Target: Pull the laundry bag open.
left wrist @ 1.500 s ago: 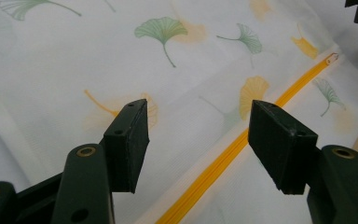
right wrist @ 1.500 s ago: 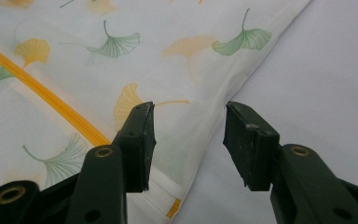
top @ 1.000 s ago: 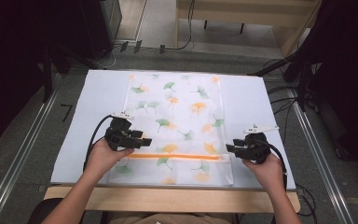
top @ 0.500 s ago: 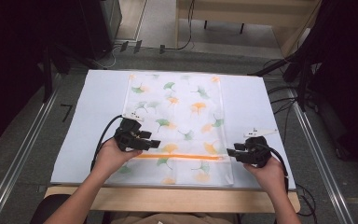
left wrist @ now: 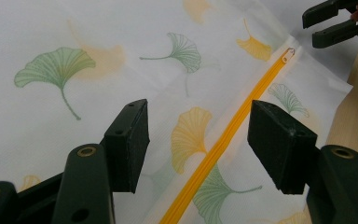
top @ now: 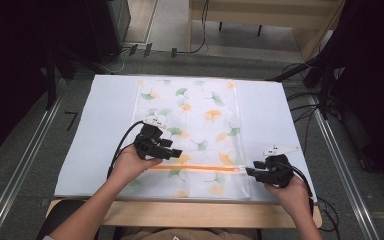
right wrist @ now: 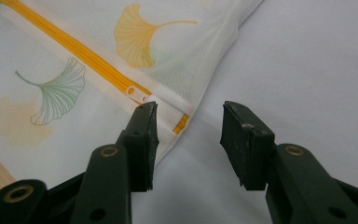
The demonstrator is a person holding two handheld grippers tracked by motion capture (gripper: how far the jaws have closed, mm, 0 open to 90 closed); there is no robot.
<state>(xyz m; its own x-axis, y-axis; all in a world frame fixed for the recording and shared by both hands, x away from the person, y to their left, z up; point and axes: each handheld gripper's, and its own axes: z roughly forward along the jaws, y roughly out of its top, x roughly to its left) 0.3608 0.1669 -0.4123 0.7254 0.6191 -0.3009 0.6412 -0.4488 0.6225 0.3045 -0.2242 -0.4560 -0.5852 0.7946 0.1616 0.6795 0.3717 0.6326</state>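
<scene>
A white mesh bag [top: 195, 115] printed with green and orange ginkgo leaves lies flat on the mat. An orange zipper [top: 195, 167] runs across its near part, and its pull [right wrist: 137, 93] sits at the right end. My left gripper [top: 176, 149] hovers open over the bag just above the zipper's left half. In the left gripper view its jaws [left wrist: 200, 126] straddle the zipper [left wrist: 242, 121] without touching it. My right gripper [top: 250, 172] stands open at the bag's right edge. Its left jaw [right wrist: 189, 123] sits beside the zipper's end, and nothing is held.
The bag rests on a pale mat [top: 100, 130] covering a wooden table, whose front edge [top: 180, 212] shows below. Metal rails [top: 25, 165] run along both sides. Cables [top: 305, 107] trail on the floor to the right.
My left gripper has slid to the right across the bag, toward the middle of the zipper. The right gripper has stayed at the zipper's right end.
</scene>
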